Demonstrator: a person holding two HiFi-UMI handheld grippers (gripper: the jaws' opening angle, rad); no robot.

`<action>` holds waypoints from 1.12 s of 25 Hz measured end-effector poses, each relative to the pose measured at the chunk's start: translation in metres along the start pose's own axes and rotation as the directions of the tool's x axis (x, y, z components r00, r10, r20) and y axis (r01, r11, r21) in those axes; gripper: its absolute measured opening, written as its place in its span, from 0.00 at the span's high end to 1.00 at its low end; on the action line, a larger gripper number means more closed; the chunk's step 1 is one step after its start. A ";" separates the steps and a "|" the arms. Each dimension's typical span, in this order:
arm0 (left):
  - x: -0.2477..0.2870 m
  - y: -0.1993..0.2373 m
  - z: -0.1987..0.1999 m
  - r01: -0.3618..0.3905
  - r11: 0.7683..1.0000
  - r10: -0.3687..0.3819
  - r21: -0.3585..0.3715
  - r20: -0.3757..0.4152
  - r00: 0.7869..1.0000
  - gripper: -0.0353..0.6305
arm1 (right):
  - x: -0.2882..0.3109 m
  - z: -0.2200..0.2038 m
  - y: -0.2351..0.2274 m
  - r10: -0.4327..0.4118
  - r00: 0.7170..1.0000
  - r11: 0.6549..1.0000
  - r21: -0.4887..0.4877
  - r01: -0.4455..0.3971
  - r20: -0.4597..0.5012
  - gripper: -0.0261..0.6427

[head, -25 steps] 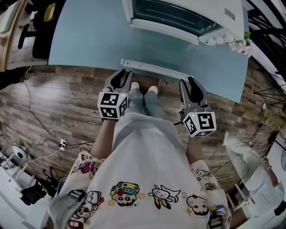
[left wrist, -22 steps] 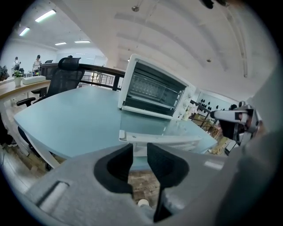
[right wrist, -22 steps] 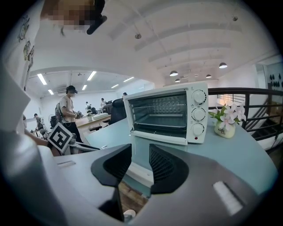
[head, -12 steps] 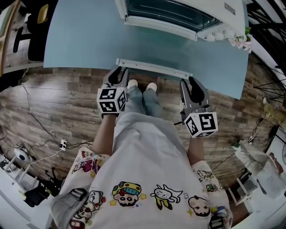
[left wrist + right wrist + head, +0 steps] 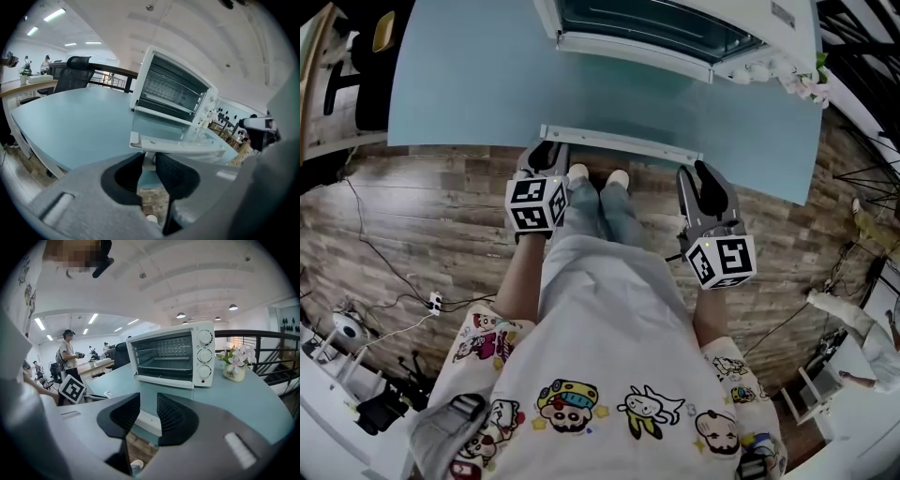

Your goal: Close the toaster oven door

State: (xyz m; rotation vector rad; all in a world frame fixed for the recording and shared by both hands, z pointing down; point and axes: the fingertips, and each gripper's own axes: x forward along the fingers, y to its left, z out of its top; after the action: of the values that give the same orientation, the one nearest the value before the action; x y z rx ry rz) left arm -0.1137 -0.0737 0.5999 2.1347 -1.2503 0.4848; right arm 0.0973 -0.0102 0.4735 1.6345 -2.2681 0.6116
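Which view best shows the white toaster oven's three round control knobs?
The right gripper view: the three round white knobs face the camera. The left gripper view shows them small and oblique; the head view, only from above.

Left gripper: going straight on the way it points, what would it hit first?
Most likely the white handle bar of the open oven door: its left end seems to stand between the tips of the left gripper. Its jaws have just been closing but are apart, not pressing it.
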 end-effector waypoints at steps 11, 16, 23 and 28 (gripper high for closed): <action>-0.005 -0.003 0.007 -0.038 0.999 0.037 0.037 0.010 0.999 0.83 | 0.001 -0.001 0.003 0.010 1.000 1.000 -0.002 -0.010 0.006 0.79; -0.011 -0.007 0.015 -0.043 0.998 0.042 0.036 0.026 0.999 0.84 | -0.001 0.000 0.003 0.013 1.000 1.000 -0.005 -0.012 0.014 0.79; -0.026 -0.015 0.038 -0.033 0.998 0.030 0.046 0.063 0.998 0.84 | -0.006 0.010 0.007 0.017 0.999 1.000 -0.013 -0.016 0.041 0.80; -0.035 -0.021 0.056 -0.024 0.998 0.019 0.057 0.088 0.996 0.84 | -0.009 0.016 0.009 0.021 0.998 1.000 -0.017 -0.020 0.057 0.80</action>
State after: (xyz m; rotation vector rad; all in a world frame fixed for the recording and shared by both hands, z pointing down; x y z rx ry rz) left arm -0.1115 -0.0804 0.5312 2.2145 -1.3229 0.4466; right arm 0.0920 -0.0082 0.4539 1.6424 -2.3268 0.5565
